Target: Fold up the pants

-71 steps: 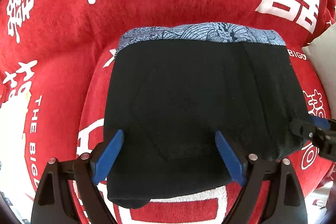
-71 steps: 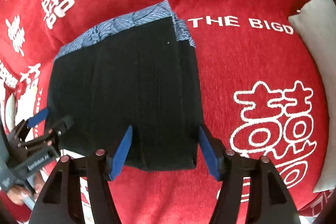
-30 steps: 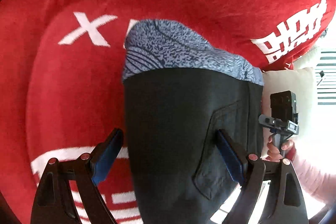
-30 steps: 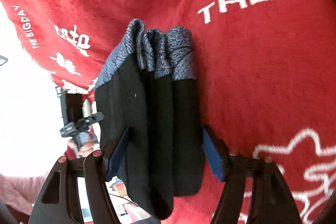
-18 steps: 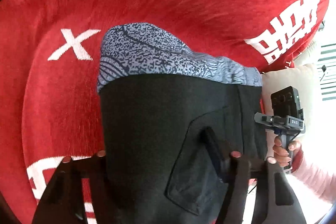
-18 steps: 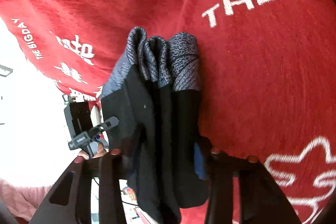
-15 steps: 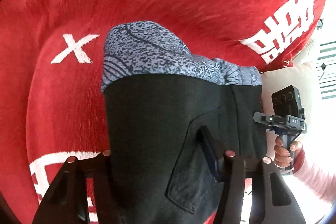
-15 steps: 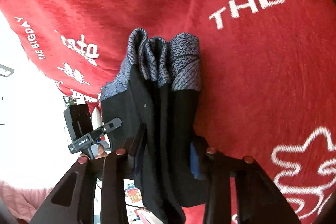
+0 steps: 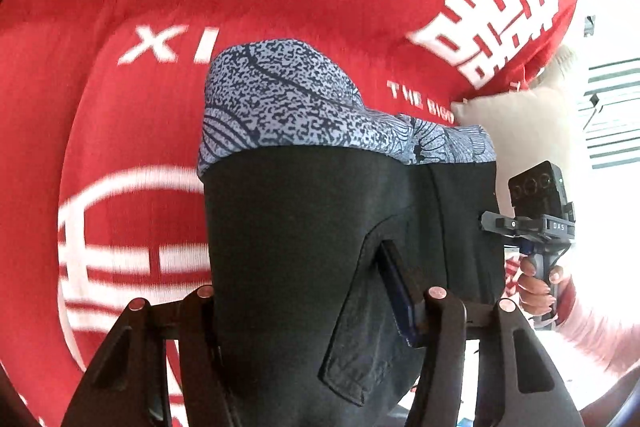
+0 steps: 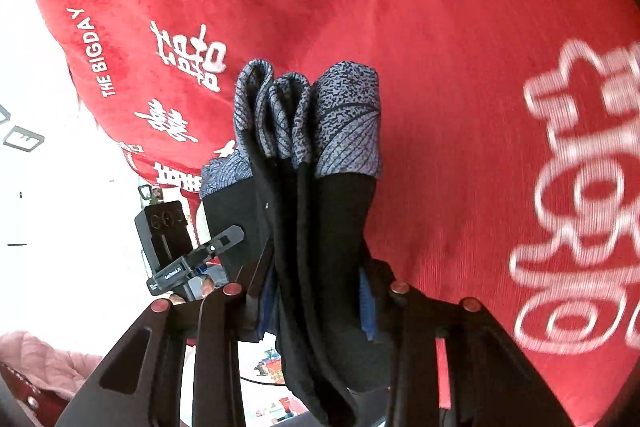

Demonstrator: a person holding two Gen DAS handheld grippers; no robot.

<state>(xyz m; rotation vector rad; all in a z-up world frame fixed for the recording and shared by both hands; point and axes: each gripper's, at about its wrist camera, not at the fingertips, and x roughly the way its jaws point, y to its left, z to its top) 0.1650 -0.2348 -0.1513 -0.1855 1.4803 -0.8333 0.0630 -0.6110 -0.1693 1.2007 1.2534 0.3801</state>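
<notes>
Lifting step: folded pants (image 9: pixel 320 227) are being carried above the red blanket (image 9: pixel 120 107), clamped by left gripper (image 9: pixel 304 291) and right gripper (image 10: pixel 320 287); set-down is being judged next.

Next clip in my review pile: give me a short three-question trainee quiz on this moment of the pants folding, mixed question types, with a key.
1. True or false: the folded black pants lie flat on the red blanket, untouched by either gripper.
2. Multiple choice: what shows at the far end of the pants bundle in the right wrist view? A) a zipper, B) a blue-grey patterned band, C) a white label.
3. Fill in: the right gripper is closed on the ____.

Key
1. False: the left gripper and the right gripper both clamp the bundle, which looks held up from the blanket.
2. B
3. pants
</notes>
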